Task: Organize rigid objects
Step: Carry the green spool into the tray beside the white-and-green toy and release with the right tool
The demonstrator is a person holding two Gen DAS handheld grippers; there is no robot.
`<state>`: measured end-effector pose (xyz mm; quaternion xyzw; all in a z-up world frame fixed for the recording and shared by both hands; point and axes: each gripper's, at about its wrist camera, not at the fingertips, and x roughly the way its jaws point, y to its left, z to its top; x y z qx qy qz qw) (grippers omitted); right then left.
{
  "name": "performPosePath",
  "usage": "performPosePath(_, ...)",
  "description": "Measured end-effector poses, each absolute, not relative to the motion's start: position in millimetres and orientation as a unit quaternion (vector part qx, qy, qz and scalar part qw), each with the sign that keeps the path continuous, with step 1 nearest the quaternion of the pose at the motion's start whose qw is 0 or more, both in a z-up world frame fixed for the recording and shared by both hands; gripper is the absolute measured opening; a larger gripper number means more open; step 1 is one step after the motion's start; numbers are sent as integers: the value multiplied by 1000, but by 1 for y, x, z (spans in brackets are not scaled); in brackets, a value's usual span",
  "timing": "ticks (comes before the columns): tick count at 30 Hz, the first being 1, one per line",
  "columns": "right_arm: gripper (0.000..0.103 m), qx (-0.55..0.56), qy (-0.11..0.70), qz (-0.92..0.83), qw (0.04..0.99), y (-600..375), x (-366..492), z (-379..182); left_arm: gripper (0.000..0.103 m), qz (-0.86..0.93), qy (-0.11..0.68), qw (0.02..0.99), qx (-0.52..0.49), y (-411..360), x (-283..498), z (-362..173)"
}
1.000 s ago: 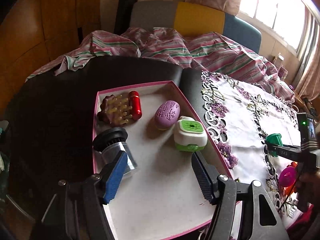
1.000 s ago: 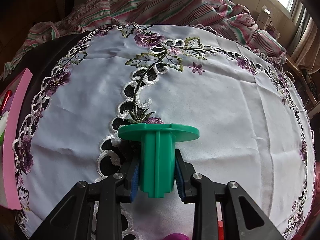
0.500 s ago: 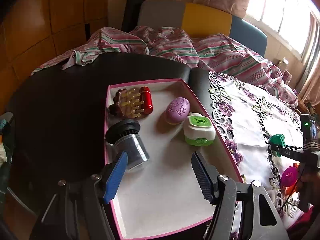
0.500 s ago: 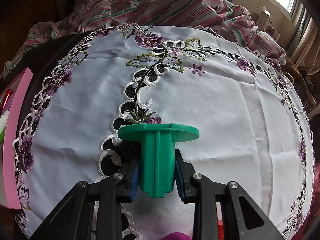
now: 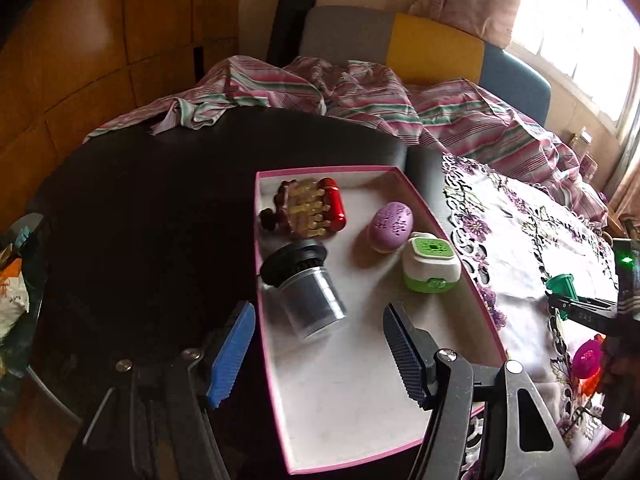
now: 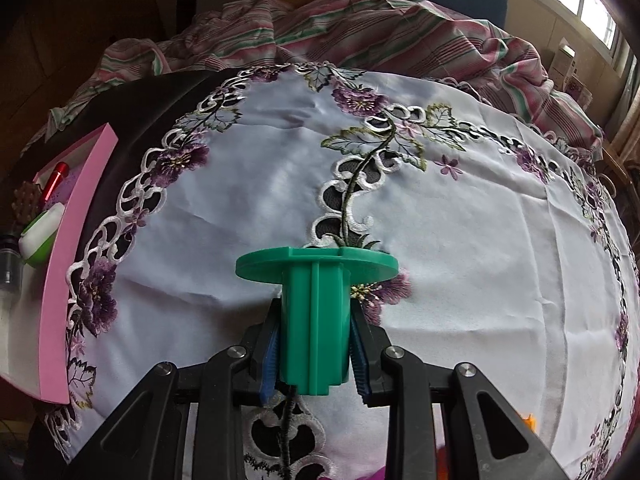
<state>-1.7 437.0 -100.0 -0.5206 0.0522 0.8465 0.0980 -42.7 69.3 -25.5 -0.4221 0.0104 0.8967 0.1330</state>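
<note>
Green spool sits clamped in the right tool, seemingly above cloth; left tool gapes empty.

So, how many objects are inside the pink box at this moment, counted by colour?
Red: 1, the capsule
Brown: 1, the massage brush
Purple: 1, the oval case
Green and white: 1, the small box
Black-lidded clear: 1, the jar
Total in the pink box: 5

I'm looking into a home, likely a living room. An embroidered cloth covers the table, with striped bedding, cushioned chairs and a curtained window behind.
</note>
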Motion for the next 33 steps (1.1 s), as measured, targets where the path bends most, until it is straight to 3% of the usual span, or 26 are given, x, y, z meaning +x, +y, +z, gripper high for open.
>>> performPosePath(8,29,-498,59,863,62,405,-7,-74,67,896,7,123,-427,51,-41,-31)
performPosePath(18,29,-431,23,898,-89,269,-48,-6,67,895,-12,105,-434,26,-41,-39)
performPosePath(24,29,-458,-2,879,-137,198,-88,-27,67,894,-23,91,-438,10,-43,-43)
performPosePath(33,30,-521,-13,844,-131,167,-118,-78,67,890,-41,84,-447,-4,-48,-49)
